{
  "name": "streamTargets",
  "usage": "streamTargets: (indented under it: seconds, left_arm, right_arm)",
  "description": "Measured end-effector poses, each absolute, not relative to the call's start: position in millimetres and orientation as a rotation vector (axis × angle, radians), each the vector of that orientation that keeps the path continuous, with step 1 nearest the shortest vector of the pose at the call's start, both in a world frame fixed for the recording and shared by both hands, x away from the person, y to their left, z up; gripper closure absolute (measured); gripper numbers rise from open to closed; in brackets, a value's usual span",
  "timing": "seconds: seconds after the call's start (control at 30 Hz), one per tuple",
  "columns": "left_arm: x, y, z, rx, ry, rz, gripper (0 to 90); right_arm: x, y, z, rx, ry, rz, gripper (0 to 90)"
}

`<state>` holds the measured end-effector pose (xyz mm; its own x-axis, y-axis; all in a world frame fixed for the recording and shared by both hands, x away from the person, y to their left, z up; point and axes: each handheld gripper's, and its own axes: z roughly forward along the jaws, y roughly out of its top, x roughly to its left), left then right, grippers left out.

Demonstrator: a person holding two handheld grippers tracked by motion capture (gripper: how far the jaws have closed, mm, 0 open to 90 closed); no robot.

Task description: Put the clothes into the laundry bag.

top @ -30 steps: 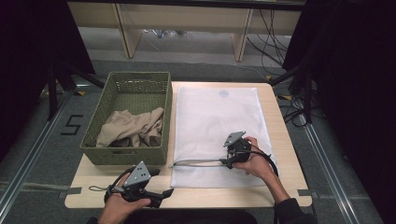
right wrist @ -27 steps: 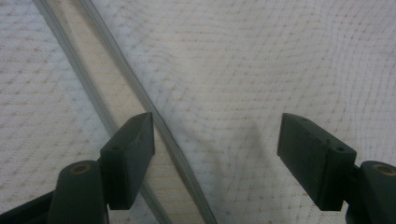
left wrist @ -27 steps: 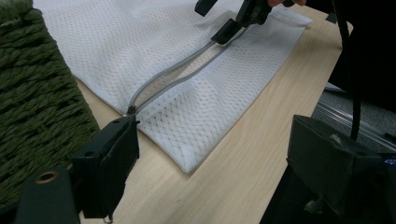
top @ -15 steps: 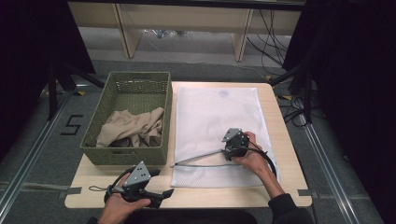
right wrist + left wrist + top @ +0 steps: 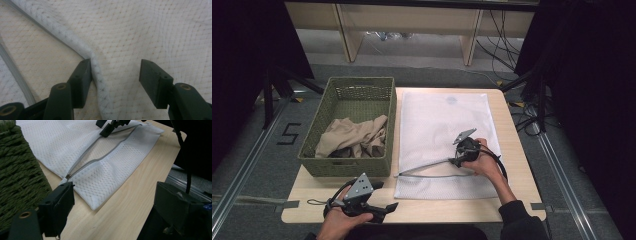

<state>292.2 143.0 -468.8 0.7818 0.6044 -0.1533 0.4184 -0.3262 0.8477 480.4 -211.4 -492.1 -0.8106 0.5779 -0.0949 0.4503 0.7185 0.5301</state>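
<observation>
A white mesh laundry bag (image 5: 444, 125) lies flat on the wooden table, its grey zipper (image 5: 427, 167) undone near the front edge. My right gripper (image 5: 456, 160) is down on the bag at the right end of the zipper. In the right gripper view its jaws (image 5: 115, 72) straddle the raised upper edge of the opening (image 5: 96, 72). They have just been closing, but a gap still shows beside the right pad (image 5: 150, 80). My left gripper (image 5: 382, 196) rests open at the table's front left, aimed at the bag's near corner (image 5: 93, 205), with nothing between its jaws (image 5: 112, 202).
A green woven basket (image 5: 347, 90) stands left of the bag with beige clothing (image 5: 354, 137) inside; its wall (image 5: 17, 170) is close to my left gripper. Bare wood (image 5: 517, 150) runs along the table's right and front edges. Cables and shelf legs lie beyond the table.
My right gripper has shifted a little away from the front edge, dragging the zipper's upper edge so the opening gapes wider. The left hand has stayed put.
</observation>
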Motion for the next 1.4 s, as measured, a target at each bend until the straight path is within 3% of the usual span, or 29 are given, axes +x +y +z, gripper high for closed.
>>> streamTargets:
  seconds: [0.17, 0.33, 0.4, 0.47, 1.2, 1.4]
  left_arm:
    - [291.6, 142.1, -469.2, 1.958, 0.776, 0.221, 16.4]
    - [292.0, 142.7, -469.5, 1.965, 0.774, 0.224, 16.4]
    - [292.0, 142.6, -468.9, 1.965, 0.775, 0.224, 16.4]
    - [291.7, 141.9, -469.0, 1.956, 0.777, 0.216, 16.4]
    - [292.6, 144.8, -467.3, 1.991, 0.752, 0.245, 16.4]
    - [291.2, 143.3, -467.6, 1.97, 0.774, 0.231, 16.4]
  right_arm:
    - [481.7, -213.1, -490.9, 0.855, 2.743, 0.772, 61.4]
    - [482.5, -211.5, -489.3, 0.872, 2.753, 0.755, 70.2]
    - [482.5, -210.9, -489.0, 0.878, 2.755, 0.757, 82.2]
    - [482.4, -210.4, -488.9, 0.864, 2.763, 0.758, 85.3]
    - [475.8, -208.7, -466.0, 0.819, 2.724, 0.715, 86.2]
    - [474.9, -209.1, -463.0, 0.751, 2.723, 0.668, 90.0]
